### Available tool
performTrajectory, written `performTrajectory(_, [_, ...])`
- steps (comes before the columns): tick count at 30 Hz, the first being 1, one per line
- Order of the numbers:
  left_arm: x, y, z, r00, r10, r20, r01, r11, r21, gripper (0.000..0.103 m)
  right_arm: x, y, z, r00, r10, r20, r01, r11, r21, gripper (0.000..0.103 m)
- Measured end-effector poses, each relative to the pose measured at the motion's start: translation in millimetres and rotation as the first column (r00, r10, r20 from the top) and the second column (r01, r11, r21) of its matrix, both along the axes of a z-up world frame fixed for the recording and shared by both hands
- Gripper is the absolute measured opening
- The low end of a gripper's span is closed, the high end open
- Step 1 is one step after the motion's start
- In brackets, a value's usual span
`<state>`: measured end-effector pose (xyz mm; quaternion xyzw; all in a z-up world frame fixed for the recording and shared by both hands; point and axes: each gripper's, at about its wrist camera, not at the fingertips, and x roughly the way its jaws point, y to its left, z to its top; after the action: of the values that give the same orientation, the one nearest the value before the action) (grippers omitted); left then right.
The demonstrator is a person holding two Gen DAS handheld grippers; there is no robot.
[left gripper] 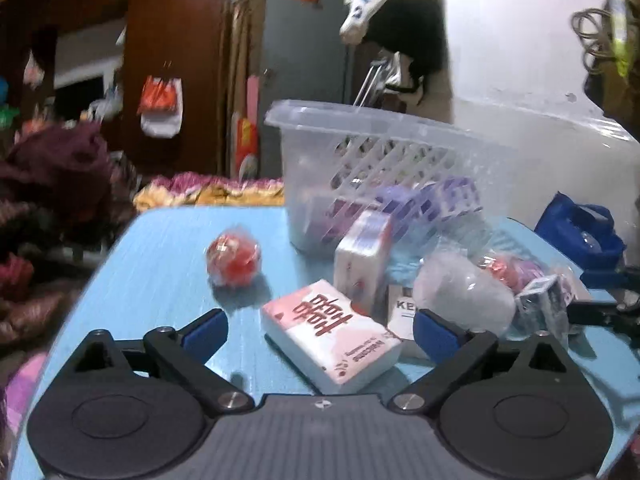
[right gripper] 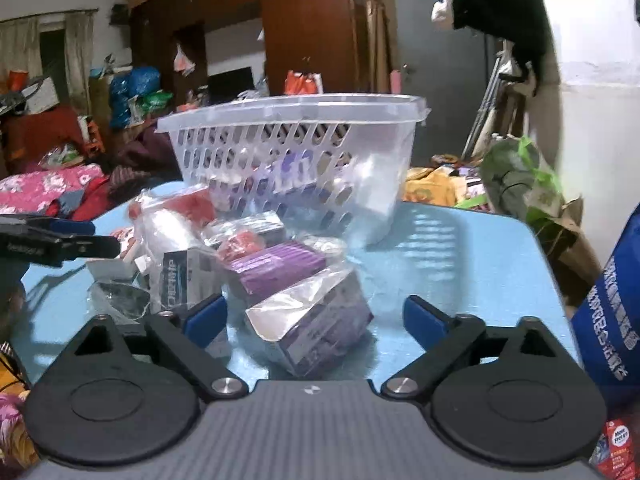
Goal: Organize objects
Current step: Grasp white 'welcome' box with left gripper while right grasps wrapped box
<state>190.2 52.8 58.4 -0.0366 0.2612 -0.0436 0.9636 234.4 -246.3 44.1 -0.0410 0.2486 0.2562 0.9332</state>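
A clear slotted plastic basket (left gripper: pixel 384 148) stands at the back of the blue table (left gripper: pixel 168 248), with purple packs inside; it also shows in the right wrist view (right gripper: pixel 296 132). My left gripper (left gripper: pixel 320 332) is open, its jaws on either side of a pink and white box (left gripper: pixel 332 336) lying flat. A red wrapped ball (left gripper: pixel 233 259) lies to the left. My right gripper (right gripper: pixel 316 320) is open around a plastic-wrapped purple box (right gripper: pixel 320 332). Behind it lie another purple box (right gripper: pixel 276 268) and several wrapped packs (right gripper: pixel 176 236).
A second white box (left gripper: pixel 362 264) stands upright by the basket, next to a clear bag (left gripper: pixel 464 292) of small items. A blue bag (right gripper: pixel 612 312) stands at the table's right edge. The left gripper's arm (right gripper: pixel 56 240) reaches in from the left. Clothes and clutter surround the table.
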Motion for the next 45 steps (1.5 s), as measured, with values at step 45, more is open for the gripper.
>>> performTrajectory(45, [-45.7, -0.8, 2.6, 0.928, -0.071, 0.366, 0.08, 0.997, -0.008, 0.067, -22.2, -26.5, -7.1, 0.984, 0.035, 0.173, -0.069, 0.978, 0.195, 0.054])
